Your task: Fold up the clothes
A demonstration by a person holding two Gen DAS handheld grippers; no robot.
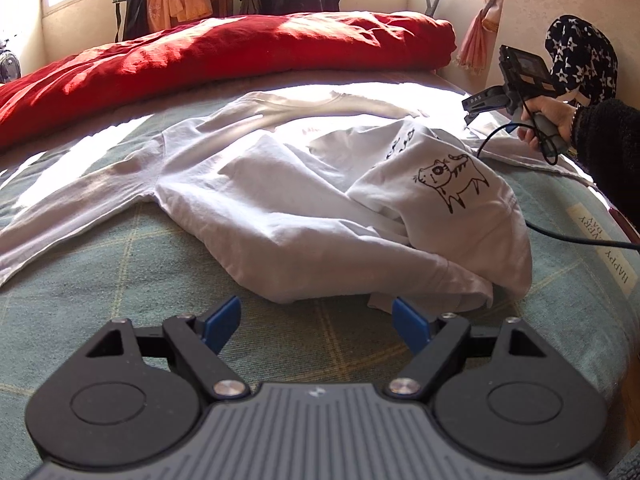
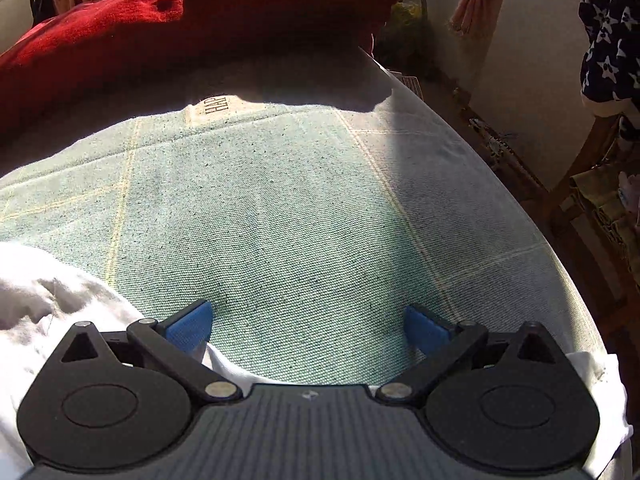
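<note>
The white shirt [image 1: 280, 200] lies rumpled mid-bed, its hem bunched at twelve o'clock of the left claw [image 1: 318, 322], which gapes empty; the right claw [image 2: 308, 330] is spread too, over bare bedspread [image 2: 300, 200]. I'd pinch both hem corners and draw them flat before folding

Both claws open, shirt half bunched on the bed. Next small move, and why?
Probably ease the left claw forward and close it on the near hem of the white shirt. Its jaws stand open and empty, just short of that bunched edge. One sleeve lies flat at the left, but the cat-print part is flopped over, so the shirt needs spreading. The right claw is also open, over bare bedspread.
</note>
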